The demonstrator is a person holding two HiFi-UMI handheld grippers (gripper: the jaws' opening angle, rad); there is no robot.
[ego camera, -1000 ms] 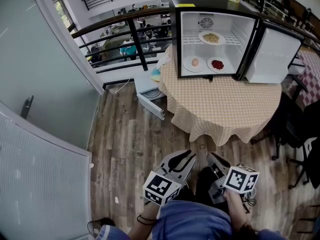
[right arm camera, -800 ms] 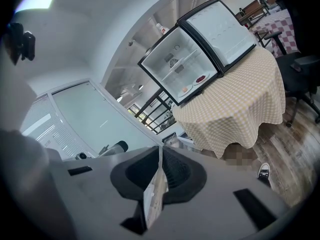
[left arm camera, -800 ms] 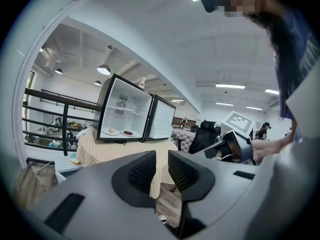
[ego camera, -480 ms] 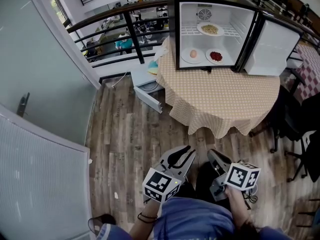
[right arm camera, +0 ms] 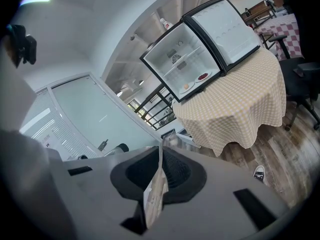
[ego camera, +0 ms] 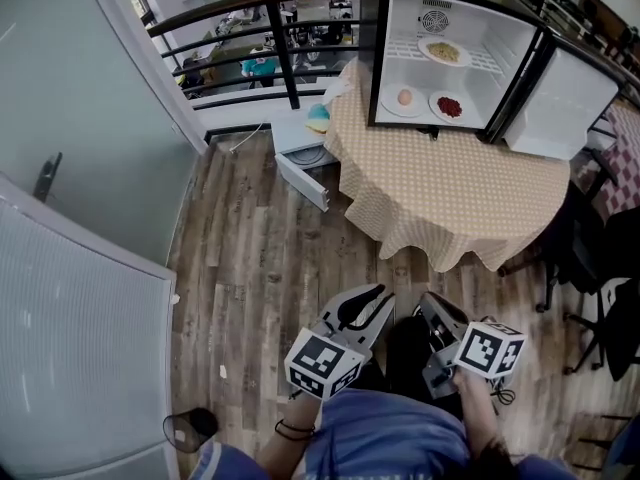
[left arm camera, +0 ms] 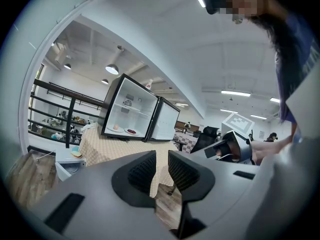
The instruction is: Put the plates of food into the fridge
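Jaws of my left gripper (left arm camera: 161, 167) stand slightly apart, those of my right gripper (right arm camera: 161, 158) are pressed together; both are empty. Three plates (ego camera: 405, 100) sit in the open fridge (ego camera: 482, 40).

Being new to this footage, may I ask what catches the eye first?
The open fridge on the checked table stands out: one plate of yellowish food on its shelf, an egg plate and a red-food plate on its floor. Lower down, the left gripper and right gripper hold nothing.

Fingers (right arm camera: 178, 172) closed, open fridge (right arm camera: 196, 43) on table (right arm camera: 235, 101)
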